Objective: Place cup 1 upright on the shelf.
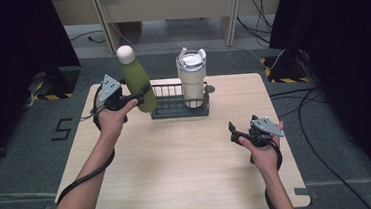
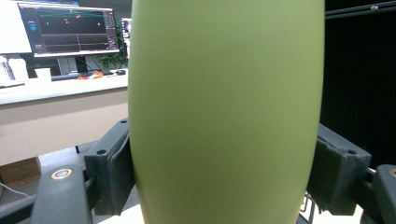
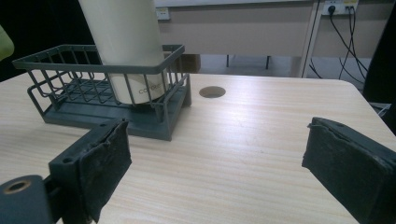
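The green bottle (image 1: 138,80) hangs tilted in the left gripper (image 1: 133,95), just above the left end of the wire basket (image 1: 174,109), where a cream tumbler (image 1: 192,80) already stands. Seen from the high view, a tilted descent could catch the basket rim or knock the tumbler. The right gripper (image 1: 237,132) waits over the pale wooden tabletop (image 1: 178,160), well apart; grey floor, cables and dark curtains surround it.

In the left gripper view, the fingers (image 2: 109,168) press both sides of the smooth bottle; on such a curved wall it might slip. A desk with monitors (image 2: 70,30) stands behind.

In the right gripper view, the fingers (image 3: 100,170) stand wide apart, holding nothing, facing the basket and a round hole (image 3: 212,91) in the tabletop.
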Demonstrator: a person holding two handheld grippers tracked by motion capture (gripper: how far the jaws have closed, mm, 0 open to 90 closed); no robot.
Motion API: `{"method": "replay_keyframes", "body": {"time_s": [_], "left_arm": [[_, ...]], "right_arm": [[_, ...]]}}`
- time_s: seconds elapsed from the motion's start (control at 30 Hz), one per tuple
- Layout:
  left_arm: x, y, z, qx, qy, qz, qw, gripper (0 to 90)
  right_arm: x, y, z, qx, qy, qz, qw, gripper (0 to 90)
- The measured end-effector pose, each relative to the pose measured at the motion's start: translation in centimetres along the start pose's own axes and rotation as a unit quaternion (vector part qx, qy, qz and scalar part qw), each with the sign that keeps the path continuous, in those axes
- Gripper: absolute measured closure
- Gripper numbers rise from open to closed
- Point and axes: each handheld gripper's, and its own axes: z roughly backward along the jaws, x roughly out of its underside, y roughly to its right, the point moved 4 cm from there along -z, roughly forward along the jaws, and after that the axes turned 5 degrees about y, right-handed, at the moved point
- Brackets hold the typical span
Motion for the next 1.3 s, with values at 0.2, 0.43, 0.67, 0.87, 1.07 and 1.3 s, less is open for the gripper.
{"method": "replay_keyframes", "body": {"time_s": [0.2,0.43,0.67,0.87,1.07,1.3], "left_arm": [[-0.4,0.0,-1.0,-0.001,0.001,0.002,1.0,20.9],[-0.5,-0.1,-2.0,-0.002,-0.001,0.002,1.0,20.9],[-0.7,-0.4,-2.8,-0.007,0.0,0.008,0.9999,20.9],[-0.9,-0.4,-3.7,-0.01,-0.001,0.011,0.9999,20.9],[-0.9,-0.3,-4.8,-0.009,-0.003,0.013,0.9999,20.9],[-0.5,-0.2,-6.0,-0.012,-0.008,0.016,0.9998,20.9]], "right_arm": [[0.0,0.1,0.0,0.001,0.0,-0.001,1.0,7.1],[0.0,0.1,0.1,0.001,0.0,-0.002,1.0,7.3],[0.0,0.2,0.1,0.002,-0.001,-0.003,1.0,7.4],[0.0,0.3,0.1,0.002,-0.001,-0.006,1.0,7.6],[0.1,0.3,0.0,0.0,-0.002,-0.006,1.0,7.9],[0.1,0.4,0.1,0.002,-0.002,-0.009,1.0,8.2]]}}
